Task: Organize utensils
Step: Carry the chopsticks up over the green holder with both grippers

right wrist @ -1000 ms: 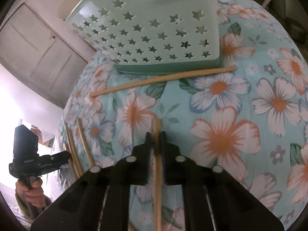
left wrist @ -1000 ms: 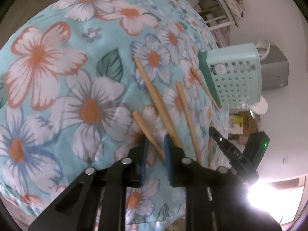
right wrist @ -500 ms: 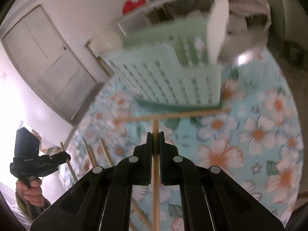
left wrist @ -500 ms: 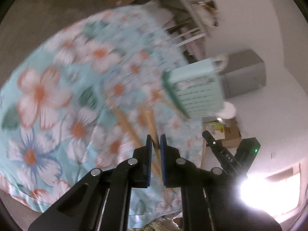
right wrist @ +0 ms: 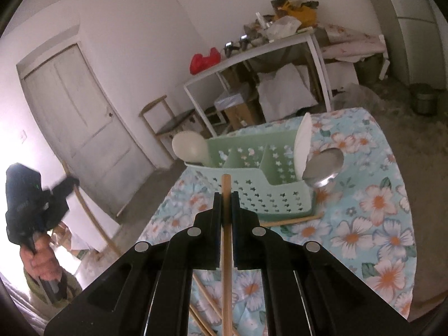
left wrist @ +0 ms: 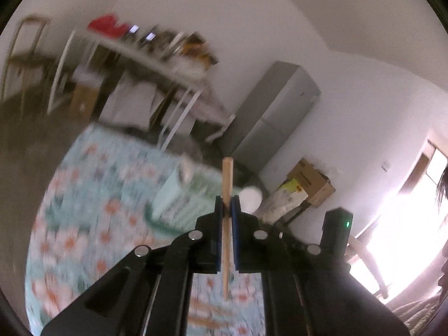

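Left claw (left wrist: 227, 200) clamped on a chopstick (left wrist: 226, 224), right claw (right wrist: 226, 196) clamped on another chopstick (right wrist: 226, 252), basket (right wrist: 252, 193) sharp only in right view

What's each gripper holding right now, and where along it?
Left gripper: a chopstick, pinched toward its thick end. Right gripper: another chopstick, also near the thick end.

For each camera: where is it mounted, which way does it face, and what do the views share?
Left wrist: on the left gripper, facing the blurred green caddy and far wall; its chopstick is clamped.
Right wrist: on the right gripper, facing the caddy; the person's left hand shows.
Shared: caddy, floral tablecloth.
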